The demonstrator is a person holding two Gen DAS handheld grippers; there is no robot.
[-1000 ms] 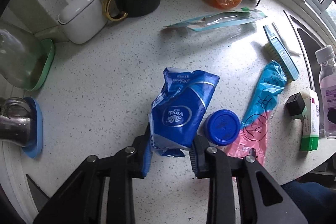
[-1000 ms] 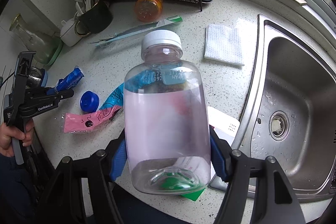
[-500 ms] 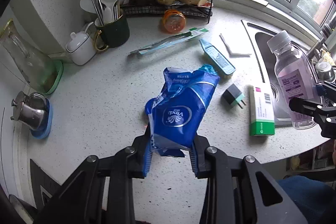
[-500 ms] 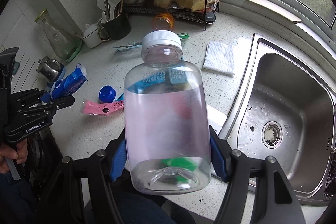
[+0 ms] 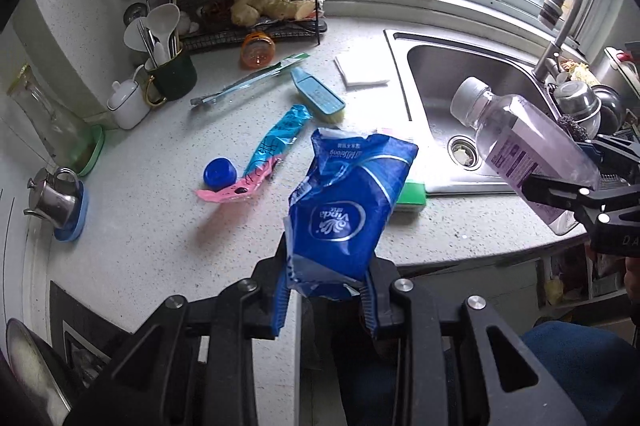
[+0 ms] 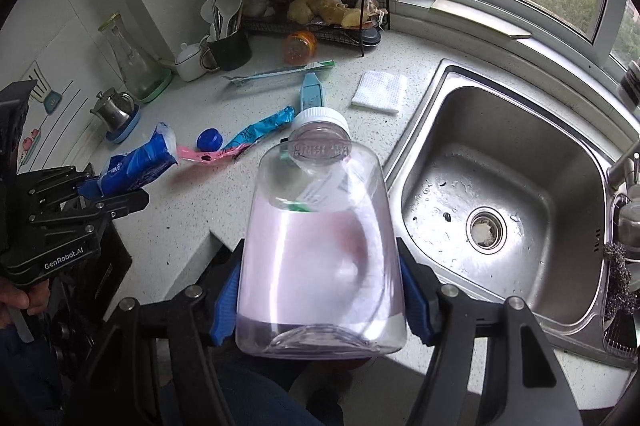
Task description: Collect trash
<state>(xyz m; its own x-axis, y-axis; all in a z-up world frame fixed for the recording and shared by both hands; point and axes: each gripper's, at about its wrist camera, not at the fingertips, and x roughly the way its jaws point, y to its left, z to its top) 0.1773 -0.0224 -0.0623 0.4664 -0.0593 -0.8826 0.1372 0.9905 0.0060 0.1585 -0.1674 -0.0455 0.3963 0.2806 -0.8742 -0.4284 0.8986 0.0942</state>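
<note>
Crinkled blue plastic tissue wrapper (image 5: 347,210), empty and limp, hangs pinched by its lower end in the left claw (image 5: 326,300), whose jaws stand nearly closed on it; it weighs next to nothing, flops, and is best nipped at a bunched fold as now. Beside it, the right claw (image 6: 322,300) is clamped across the wide base of the clear plastic bottle with a white cap (image 6: 320,238), jaws about half open around it. That bottle looks light, smooth and slippery, with walls that would give, so the broad flat sides are the place to squeeze. Both are held up off the speckled white counter (image 5: 160,226), near its front edge. Farther back on it lie a blue bottle cap (image 5: 219,172) and a blue-and-pink wrapper (image 5: 264,158), apparently left to gather. Compared with a second ago, both claws have drawn up and back from the counter, grips unchanged, and far more of the kitchen shows.
</note>
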